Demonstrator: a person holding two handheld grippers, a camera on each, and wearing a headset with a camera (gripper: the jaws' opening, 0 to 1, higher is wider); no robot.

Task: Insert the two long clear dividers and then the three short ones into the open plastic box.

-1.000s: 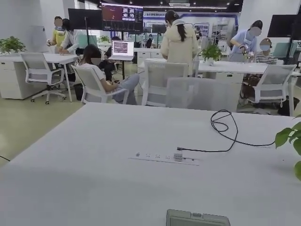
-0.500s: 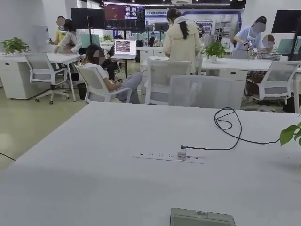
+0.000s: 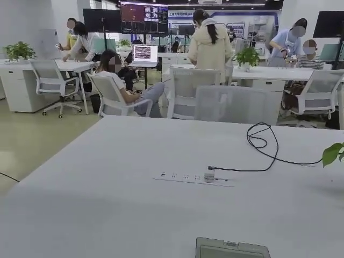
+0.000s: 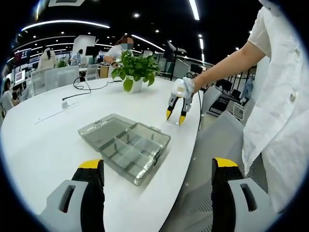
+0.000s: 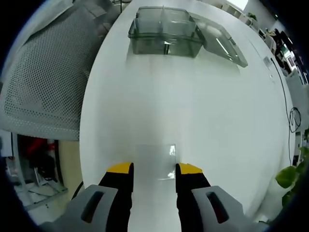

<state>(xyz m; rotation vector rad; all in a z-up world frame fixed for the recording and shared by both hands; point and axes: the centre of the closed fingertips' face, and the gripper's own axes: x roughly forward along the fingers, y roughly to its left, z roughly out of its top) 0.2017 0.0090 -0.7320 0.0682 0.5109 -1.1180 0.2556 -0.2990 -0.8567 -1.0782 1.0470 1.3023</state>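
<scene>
The clear plastic box [image 4: 126,145] lies open on the white table, its lid [image 4: 99,129] folded flat beside it. My left gripper [image 4: 157,164] hangs open in front of it with nothing between its jaws. Beyond the box, my right gripper [image 4: 175,116] points down near the table edge. In the right gripper view, a flat clear divider [image 5: 157,159] lies on the table just ahead of that open gripper [image 5: 155,169], with its near end between the yellow fingertips [image 5: 120,168]. The box [image 5: 166,31] stands farther off. The lid's edge [image 3: 232,248] shows at the bottom of the head view.
A potted plant [image 4: 133,70] stands behind the box. A power strip [image 3: 193,178] with a black cable [image 3: 263,150] lies mid-table. A mesh chair [image 5: 43,72] stands against the table edge. People sit and stand at desks beyond.
</scene>
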